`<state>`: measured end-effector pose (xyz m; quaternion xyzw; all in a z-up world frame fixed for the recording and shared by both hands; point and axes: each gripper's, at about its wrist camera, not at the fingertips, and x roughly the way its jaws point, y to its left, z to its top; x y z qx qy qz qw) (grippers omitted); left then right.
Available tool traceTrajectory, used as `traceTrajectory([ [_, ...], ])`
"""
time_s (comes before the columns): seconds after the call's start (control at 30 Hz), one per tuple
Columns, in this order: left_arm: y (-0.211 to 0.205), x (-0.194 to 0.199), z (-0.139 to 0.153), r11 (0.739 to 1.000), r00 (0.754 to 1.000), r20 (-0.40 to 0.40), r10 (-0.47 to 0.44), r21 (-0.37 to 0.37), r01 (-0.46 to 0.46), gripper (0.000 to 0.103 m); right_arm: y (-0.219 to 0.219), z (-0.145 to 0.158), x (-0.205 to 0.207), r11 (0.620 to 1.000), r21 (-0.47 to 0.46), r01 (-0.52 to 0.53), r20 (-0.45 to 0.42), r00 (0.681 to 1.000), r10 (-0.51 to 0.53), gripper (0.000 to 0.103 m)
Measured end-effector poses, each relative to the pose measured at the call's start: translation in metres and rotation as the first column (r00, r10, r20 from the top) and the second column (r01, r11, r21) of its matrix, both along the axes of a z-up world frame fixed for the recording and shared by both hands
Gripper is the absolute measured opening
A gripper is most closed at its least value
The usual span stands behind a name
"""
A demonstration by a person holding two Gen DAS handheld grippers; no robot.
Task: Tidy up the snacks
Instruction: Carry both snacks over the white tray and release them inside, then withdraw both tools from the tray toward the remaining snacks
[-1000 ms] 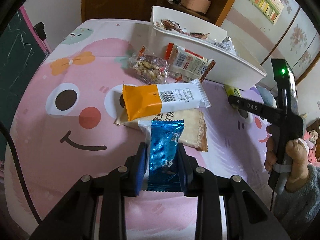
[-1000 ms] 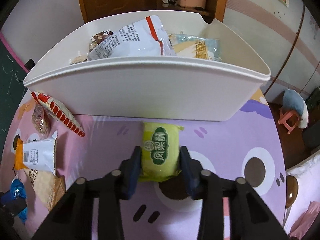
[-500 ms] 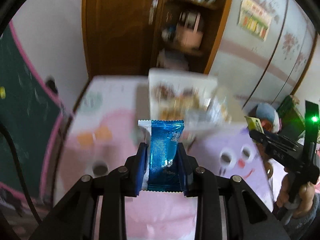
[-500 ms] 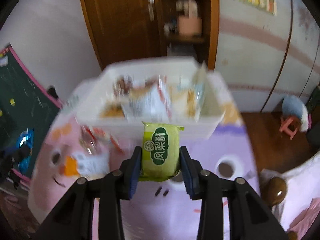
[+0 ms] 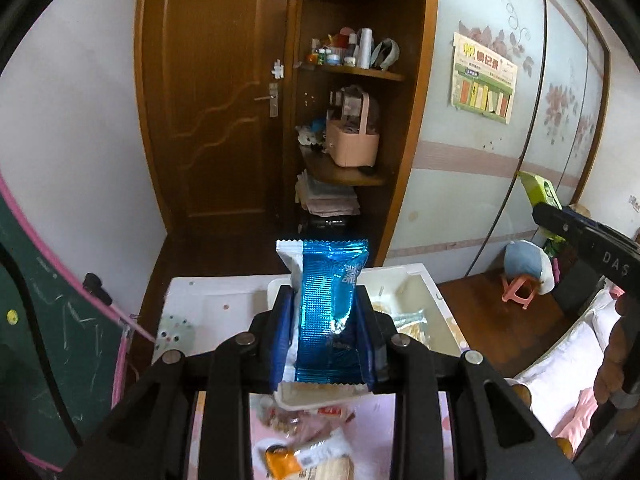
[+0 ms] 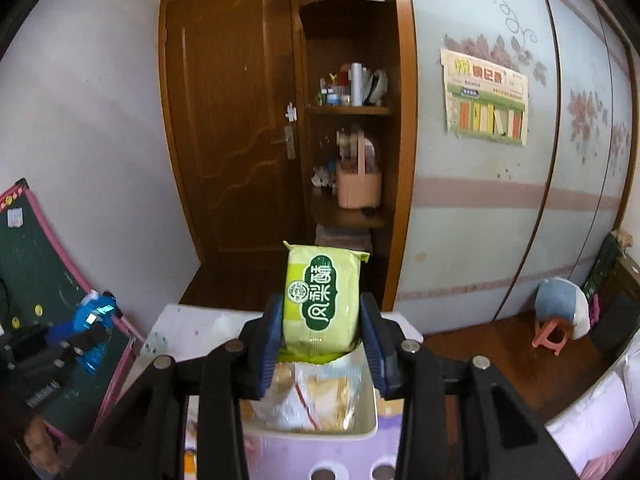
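Both tools have risen well above the tabletop since one second ago. Left tool (image 5: 323,334) stays clenched on the blue snack packet (image 5: 329,312), right tool (image 6: 322,334) on the green snack packet (image 6: 320,300). Each packet hangs over the white bin (image 6: 370,428) of snacks.

Right claw (image 6: 322,330) clamps green snack pack (image 6: 322,300) above white bin (image 6: 360,432) holding snacks.

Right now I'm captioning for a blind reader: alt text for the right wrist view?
The right gripper holds a green snack pack above a white bin of snacks. A wooden door and shelves stand behind.
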<state>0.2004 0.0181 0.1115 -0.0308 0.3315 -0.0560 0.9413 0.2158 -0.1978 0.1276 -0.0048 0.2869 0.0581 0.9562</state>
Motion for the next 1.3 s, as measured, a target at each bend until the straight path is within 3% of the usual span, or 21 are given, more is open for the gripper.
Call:
traceTrajectory([
  [0.1, -0.012, 0.032, -0.015, 1.0, 0.999, -0.031, -0.014, 0.023, 0.015, 0.028, 0.005, -0.012, 0.029, 1.0, 0.015, -0.007, -0.043, 0.999, 0.008, 0.038],
  [0.23, -0.023, 0.07, -0.05, 0.997, 0.996, -0.088, -0.016, 0.068, 0.022, 0.028, 0.014, -0.057, 0.07, 0.999, 0.04, -0.025, -0.17, 0.985, 0.032, 0.038],
  [0.47, -0.021, 0.119, -0.115, 0.996, 0.981, -0.196, 0.0, 0.084, 0.017, 0.028, 0.036, -0.154, 0.114, 0.995, 0.088, -0.047, -0.38, 0.922, 0.077, 0.038],
  [0.63, -0.021, 0.138, -0.148, 0.995, 0.967, -0.256, -0.011, 0.091, 0.036, 0.028, 0.05, -0.187, 0.122, 0.995, 0.076, -0.065, -0.442, 0.892, 0.092, 0.038],
  [0.73, -0.023, 0.143, -0.157, 0.994, 0.96, -0.279, -0.022, 0.098, 0.051, 0.035, 0.058, -0.195, 0.127, 0.995, 0.059, -0.077, -0.46, 0.883, 0.096, 0.039],
  [0.77, -0.023, 0.145, -0.16, 0.994, 0.957, -0.291, -0.019, 0.1, 0.05, 0.055, 0.06, -0.196, 0.128, 0.996, 0.047, -0.078, -0.459, 0.884, 0.091, 0.04],
  [0.8, -0.022, 0.144, -0.161, 0.994, 0.956, -0.292, -0.006, 0.101, 0.038, 0.067, 0.061, -0.196, 0.129, 0.996, 0.039, -0.081, -0.459, 0.884, 0.09, 0.04],
  [0.87, -0.016, 0.141, -0.162, 0.995, 0.96, -0.28, 0.008, 0.095, 0.02, 0.075, 0.062, -0.195, 0.128, 0.996, 0.028, -0.086, -0.459, 0.884, 0.089, 0.041],
  [1.07, -0.001, 0.127, -0.151, 0.998, 0.963, -0.269, 0.004, 0.057, 0.012, 0.075, 0.055, -0.186, 0.119, 0.994, 0.063, -0.092, -0.446, 0.888, 0.111, 0.045],
  [1.3, 0.002, 0.085, -0.123, 0.994, 0.977, -0.214, -0.014, 0.099, 0.036, 0.075, 0.055, -0.164, 0.085, 0.991, 0.033, -0.131, -0.421, 0.897, 0.133, 0.045],
])
